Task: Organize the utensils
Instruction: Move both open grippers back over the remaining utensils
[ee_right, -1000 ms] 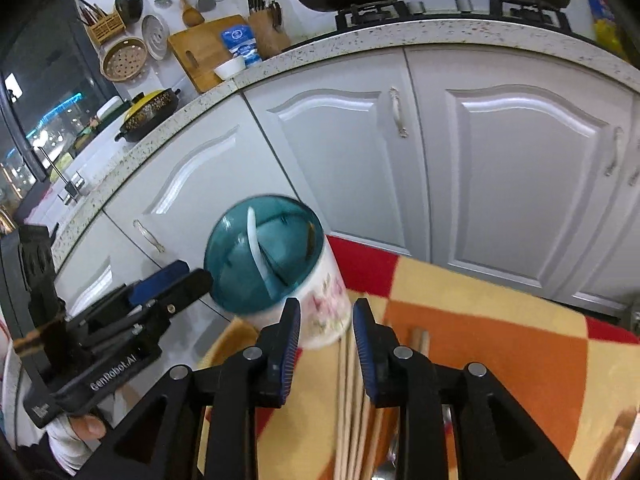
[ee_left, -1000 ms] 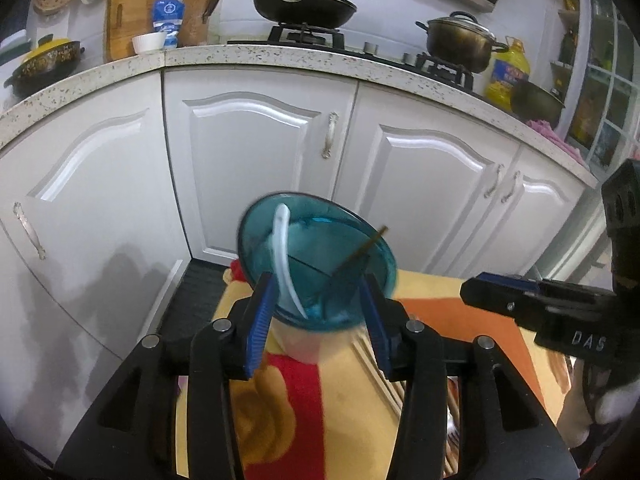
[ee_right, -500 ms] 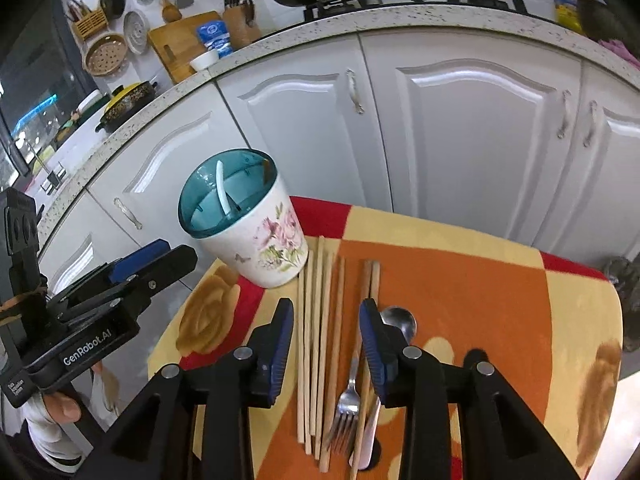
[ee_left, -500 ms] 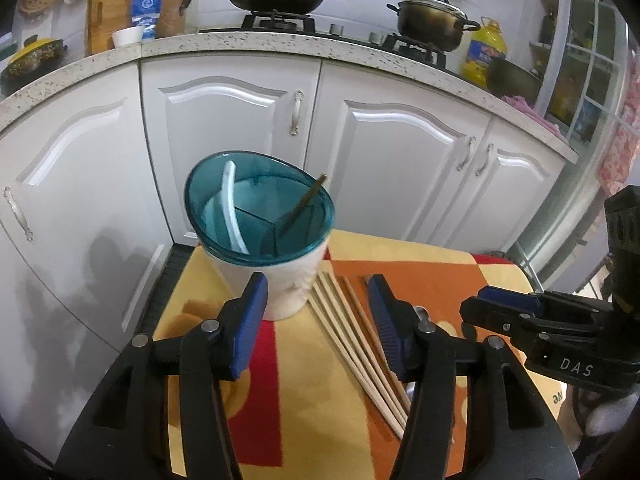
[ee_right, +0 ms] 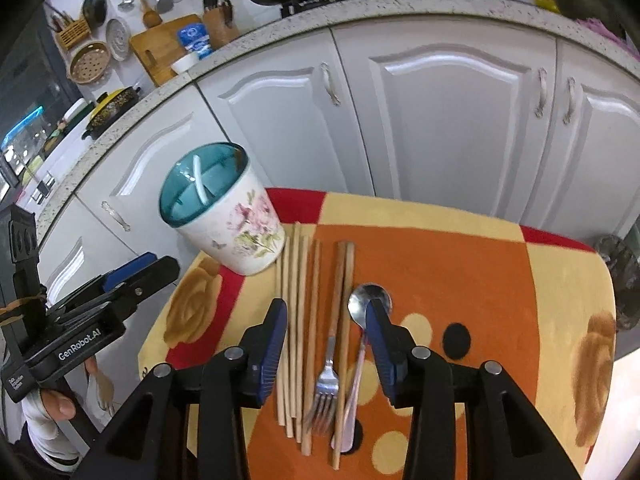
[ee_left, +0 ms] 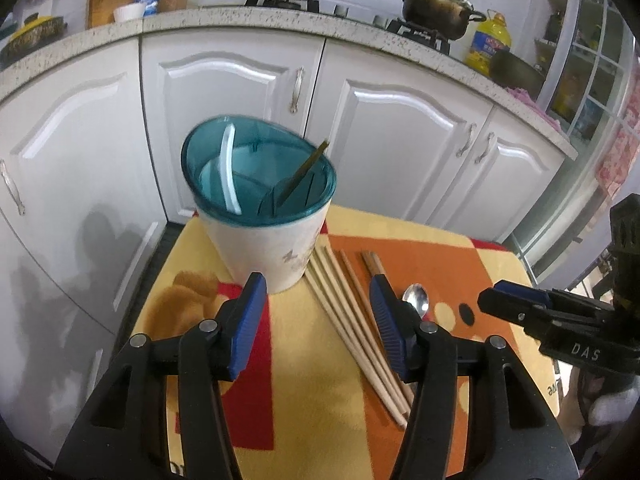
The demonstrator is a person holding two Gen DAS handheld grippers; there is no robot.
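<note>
A: Two sets of tongs, both empty. A second before, the left tongs (ee_left: 316, 320) had their blue pads on either side of the cup (ee_left: 260, 216); now they stood wide apart, short of it, holding nothing.

B: So the cup was let go?

A: Yes. It stood upright on the cloth (ee_right: 460, 264), just ahead of the left tongs, a white spoon and a dark stick inside.

B: And the right tongs (ee_right: 328, 340)?

A: Their jaws were opening, nothing between the pads. Below them lay the chopsticks (ee_right: 296, 300), fork (ee_right: 328, 376) and metal spoon (ee_right: 366, 300).

B: Picking those up looked like the next job.
</note>
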